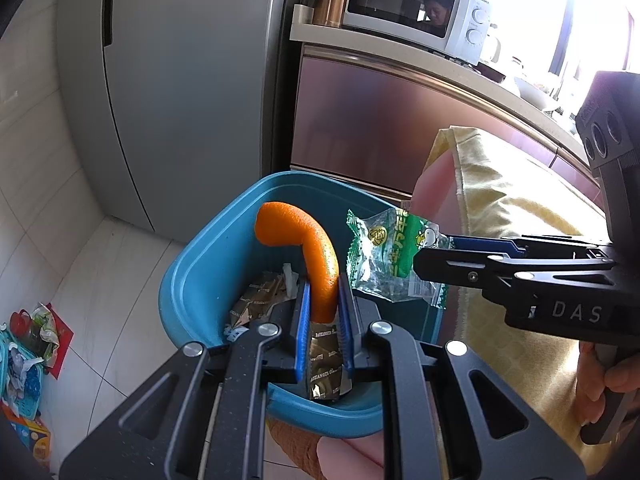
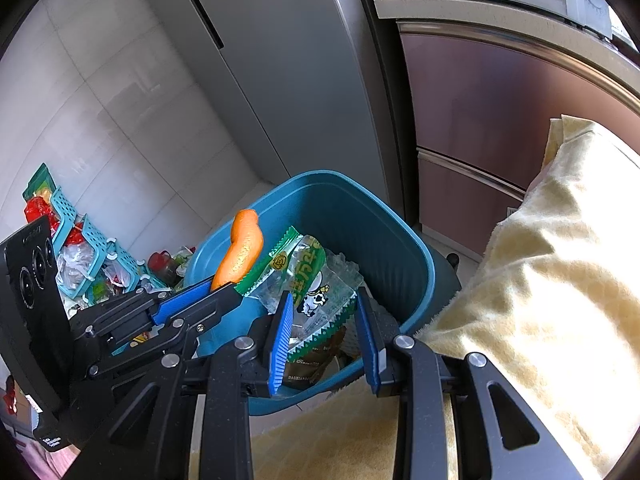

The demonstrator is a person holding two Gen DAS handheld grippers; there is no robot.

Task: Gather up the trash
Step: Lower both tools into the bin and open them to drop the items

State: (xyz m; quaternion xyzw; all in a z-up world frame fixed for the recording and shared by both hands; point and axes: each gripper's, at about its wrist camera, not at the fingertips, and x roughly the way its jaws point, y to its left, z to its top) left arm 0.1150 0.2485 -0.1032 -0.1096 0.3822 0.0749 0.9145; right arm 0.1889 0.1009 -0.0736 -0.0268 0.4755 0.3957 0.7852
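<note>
Left claw (image 1: 324, 280) is clamped on the lower end of an orange peel (image 1: 308, 236), holding it upright over the open bin (image 1: 208, 248) at the middle of the frame. Right claw (image 2: 323, 294) stands with its pads apart. A green-and-clear wrapper (image 2: 308, 276) hangs between them above the bin, and whether either pad touches it I cannot tell.

This looks like the drop step, with both pieces over the mouth and neither yet in. The next move likely calls for the left pads to part so the peel falls straight down, and for the wrapper to clear the right pads without clinging.

The peel is a curved strip, pebbled and waxy outside, and stiff enough to stand hooked. The wrapper is thin crinkled film with saw-tooth edges, so it may drift or stick. The bin is smooth blue plastic with a rounded rim, and brown foil packets (image 1: 324, 360) lie inside. A nubby yellow cloth (image 1: 500, 200) sits at the right of the frame.
</note>
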